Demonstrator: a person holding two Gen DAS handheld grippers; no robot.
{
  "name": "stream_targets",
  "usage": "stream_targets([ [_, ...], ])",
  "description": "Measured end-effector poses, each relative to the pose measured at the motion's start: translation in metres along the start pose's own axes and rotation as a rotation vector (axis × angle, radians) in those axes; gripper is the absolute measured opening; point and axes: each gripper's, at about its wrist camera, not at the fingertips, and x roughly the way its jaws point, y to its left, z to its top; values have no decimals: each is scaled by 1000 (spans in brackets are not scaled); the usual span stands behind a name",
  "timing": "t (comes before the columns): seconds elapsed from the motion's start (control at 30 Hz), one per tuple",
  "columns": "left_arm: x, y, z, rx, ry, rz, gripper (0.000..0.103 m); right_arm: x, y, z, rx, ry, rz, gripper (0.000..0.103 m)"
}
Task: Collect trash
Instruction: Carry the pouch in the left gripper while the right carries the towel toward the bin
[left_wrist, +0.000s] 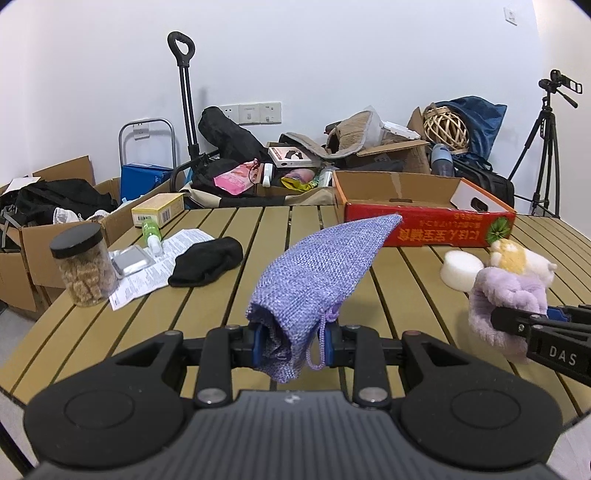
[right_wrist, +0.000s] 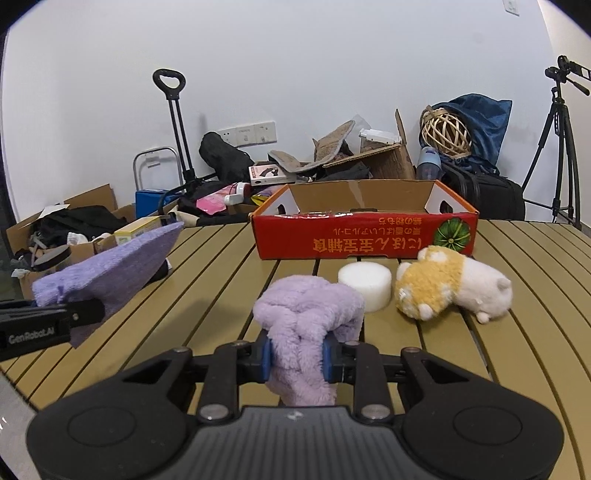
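Left tool (left_wrist: 293, 341) clamps purple woven pouch (left_wrist: 314, 266); right tool (right_wrist: 297, 356) pinches lilac fleece (right_wrist: 308, 314). Carry both level over red box (right_wrist: 364, 236), upper centre, then release inside.

White wall (left_wrist: 332, 55) behind, plain, w/ a row of sockets (left_wrist: 255, 112) low down & one switch plate (left_wrist: 511, 14) high at right. Slatted tan table (left_wrist: 221, 295) fills the foreground. Past its far edge: clutter heap on the floor, cardboard boxes (left_wrist: 62, 229) at left w/ dark clothes, a black trolley handle (left_wrist: 183, 88) upright against the wall, a folded metal stool (left_wrist: 147, 144), a wicker ball (left_wrist: 445, 127) on a blue bag (left_wrist: 480, 118). Tripod (left_wrist: 543, 147) w/ camera in the right corner. Light even, soft shadows.
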Motion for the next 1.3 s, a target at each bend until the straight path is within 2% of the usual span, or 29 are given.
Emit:
stream_targets([
  [0.37,-45,-15,-32,12,-33,-31,29,-55,-5,-35,-27,9,15,24],
  [0.7,-78,-27,-80,39,-10,-57,29,-108,-13,-74,-47,33,32,24],
  [0.97,-90,-36,-126,66,77,-74,29,-138,-22,-111,-62,103,41,24],
  [1.3,-121,-51,-171,123,95,-128,29,-146,-29,-162,-60,227,61,24],
])
